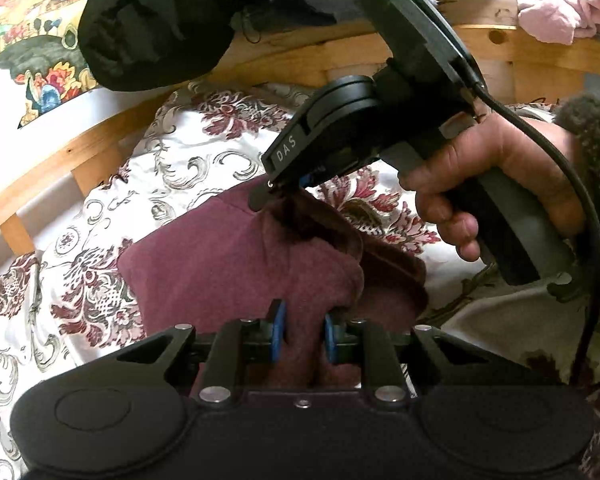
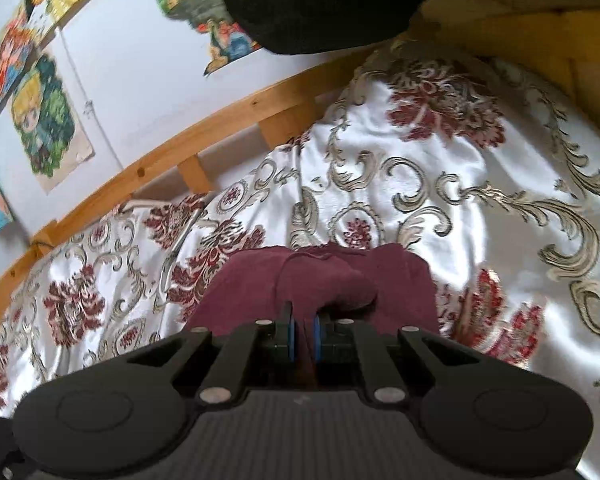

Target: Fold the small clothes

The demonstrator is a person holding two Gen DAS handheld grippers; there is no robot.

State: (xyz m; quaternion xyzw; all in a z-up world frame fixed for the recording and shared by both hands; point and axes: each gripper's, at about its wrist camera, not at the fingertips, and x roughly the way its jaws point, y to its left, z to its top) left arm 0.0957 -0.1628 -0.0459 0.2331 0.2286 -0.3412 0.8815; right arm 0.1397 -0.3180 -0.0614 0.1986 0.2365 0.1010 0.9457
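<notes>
- Maroon cloth (image 1: pixel 228 264) bunches right at my left hand-held gripper (image 1: pixel 305 334), whose blue pads (image 1: pixel 278 330) pinch a fold of it.
- My right hand-held gripper (image 2: pixel 304 338) has its pads nearly together, pinching another edge of that cloth (image 2: pixel 320 276).
- From the left wrist view, my right hand-held gripper (image 1: pixel 276 196) bites the cloth's far corner, with my hand (image 1: pixel 496 184) around its handle.
- Under the cloth lies a flowered bedspread (image 2: pixel 440 184) on a bed with a wooden rail (image 2: pixel 160 172).
- Pictures (image 2: pixel 48 120) hang on the wall behind.
</notes>
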